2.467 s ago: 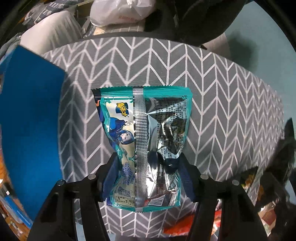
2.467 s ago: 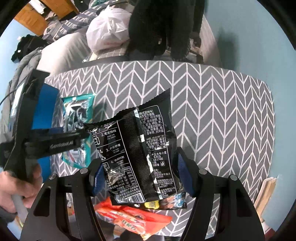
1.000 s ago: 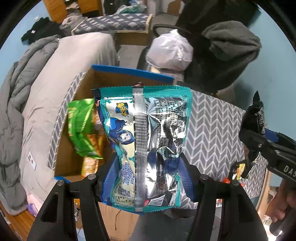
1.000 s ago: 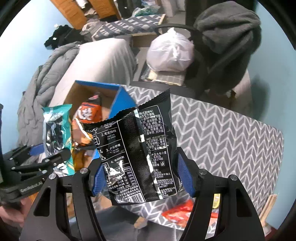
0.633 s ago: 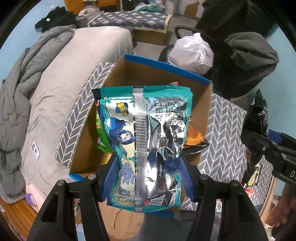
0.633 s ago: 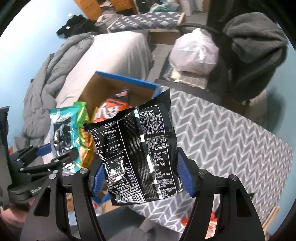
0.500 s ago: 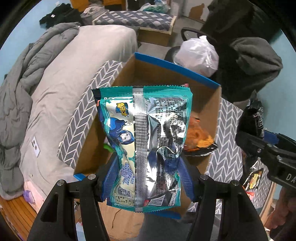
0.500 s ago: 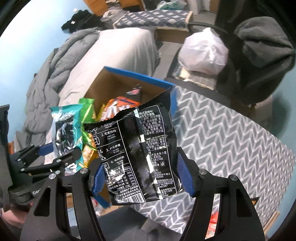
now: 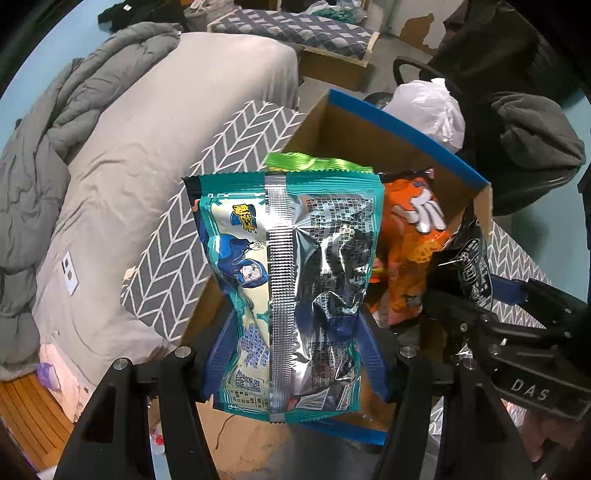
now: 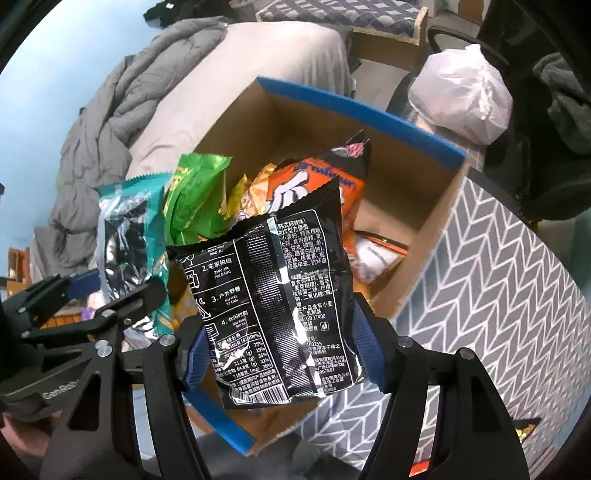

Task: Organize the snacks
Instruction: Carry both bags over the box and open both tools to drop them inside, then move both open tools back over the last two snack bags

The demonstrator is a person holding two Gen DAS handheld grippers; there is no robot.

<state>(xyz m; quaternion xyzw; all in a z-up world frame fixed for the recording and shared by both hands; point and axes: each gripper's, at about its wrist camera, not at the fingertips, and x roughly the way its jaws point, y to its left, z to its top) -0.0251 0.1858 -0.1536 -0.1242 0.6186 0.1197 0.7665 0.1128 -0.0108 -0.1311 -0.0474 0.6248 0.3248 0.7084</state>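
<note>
1. Room light is dim and cool, kind of bluish overall.
2. Strong white glare on the foil of the teal snack bag and the black snack bag.
3. Heavy fisheye bend, with black corners.
4. Centre is sharp; the edges go soft and dark.

Room, taken from the bed as landmark: bed in plain grey sheet, a crumpled grey duvet heaped along its left side. Beyond its far end, a low wooden frame with a diamond-patterned cushion. Right of the bed, a surface under grey chevron cloth. Behind that, a black chair piled with dark clothing and a white plastic bag. Walls pale blue. Wooden floor below the bed's near corner.
</note>
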